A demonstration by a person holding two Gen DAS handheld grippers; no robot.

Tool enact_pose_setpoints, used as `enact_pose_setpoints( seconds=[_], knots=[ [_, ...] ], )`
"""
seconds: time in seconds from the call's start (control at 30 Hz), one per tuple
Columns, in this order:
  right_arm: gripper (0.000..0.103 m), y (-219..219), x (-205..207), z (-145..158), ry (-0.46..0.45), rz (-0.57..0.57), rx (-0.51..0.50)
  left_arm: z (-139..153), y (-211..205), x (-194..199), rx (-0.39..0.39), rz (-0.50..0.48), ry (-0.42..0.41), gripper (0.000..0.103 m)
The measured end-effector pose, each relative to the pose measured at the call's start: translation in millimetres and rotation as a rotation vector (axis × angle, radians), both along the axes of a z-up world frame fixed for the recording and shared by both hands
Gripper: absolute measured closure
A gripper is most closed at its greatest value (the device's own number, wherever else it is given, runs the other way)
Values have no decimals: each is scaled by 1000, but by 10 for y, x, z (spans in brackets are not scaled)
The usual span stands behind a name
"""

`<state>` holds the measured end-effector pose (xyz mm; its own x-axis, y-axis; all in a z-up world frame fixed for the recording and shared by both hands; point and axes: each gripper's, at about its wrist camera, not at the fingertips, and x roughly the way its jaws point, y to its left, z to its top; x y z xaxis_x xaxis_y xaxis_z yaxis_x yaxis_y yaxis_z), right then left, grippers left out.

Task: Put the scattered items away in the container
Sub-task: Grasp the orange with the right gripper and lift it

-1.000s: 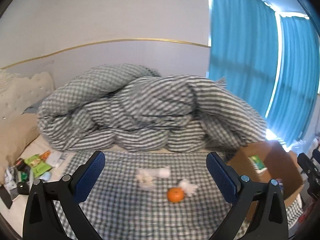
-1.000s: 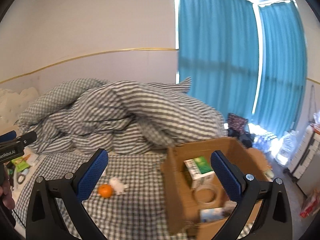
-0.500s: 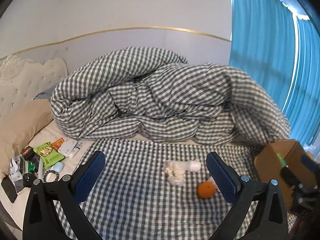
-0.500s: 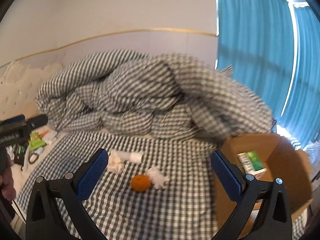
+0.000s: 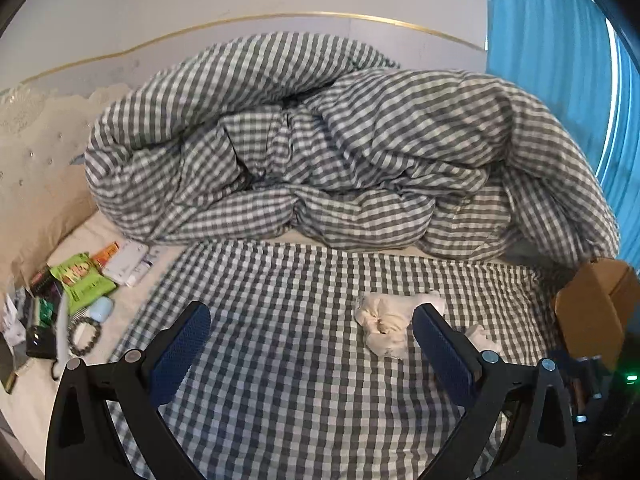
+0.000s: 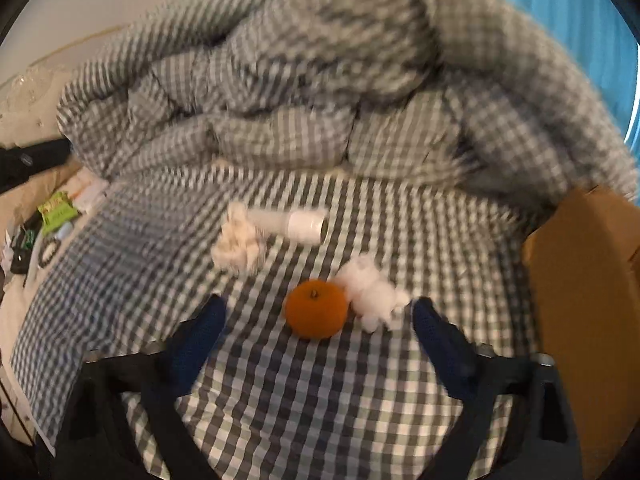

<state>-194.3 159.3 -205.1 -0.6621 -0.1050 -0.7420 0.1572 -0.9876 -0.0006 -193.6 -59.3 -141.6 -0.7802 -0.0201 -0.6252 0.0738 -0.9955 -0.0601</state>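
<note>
my right gripper (image 6: 316, 320) hangs just short of the orange (image 6: 316, 309), its jaws closing with nothing pressed yet; the fruit lies ahead of the pads, lined up with the gap, so i judge it is the piece i mean to take first. it sits on the checked sheet (image 6: 320, 400) touching a small white wad (image 6: 372, 292), so a clean pinch should catch the fruit and not the wad.

my left gripper (image 5: 312, 332) stands wide apart and empty over bare sheet, its right pad just beside the cream crumpled cloth (image 5: 386, 326), probably waiting its turn.

farther on, a white bottle (image 6: 292, 224) lies on its side against that same cloth, all still loose on the bed. the cardboard box (image 6: 588, 280) stands at the right edge of the sheet, near enough for a short carry; its inside is hidden from here. behind everything the checked duvet (image 5: 340, 152) is heaped against the wall, and a clutter of packets (image 5: 80, 280) lies off to the left by the pillow.
</note>
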Motion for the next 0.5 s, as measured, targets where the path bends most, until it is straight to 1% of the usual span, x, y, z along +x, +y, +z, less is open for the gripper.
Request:
enact_pose_setpoints(
  seconds=[0.03,0.07,0.13,0.27,0.5],
  knots=[
    [37,-17,-69,-91,-28,1,12,-39,-16,-24,8,0,-8,0],
    [38,-29,-131,-173,-44,-1,27,-79,-30,-46,11,1,-15,0],
    [38,-28,-208,-280,-56,2,31,-141,-45,-75,7,3,-24,0],
    [38,3,-353,-476,-88,-6,8,-256,-86,-128,10,7,-43,0],
    [38,-55,-533,-657,-106,-6,26,-444,-146,-232,26,12,-77,0]
  ],
)
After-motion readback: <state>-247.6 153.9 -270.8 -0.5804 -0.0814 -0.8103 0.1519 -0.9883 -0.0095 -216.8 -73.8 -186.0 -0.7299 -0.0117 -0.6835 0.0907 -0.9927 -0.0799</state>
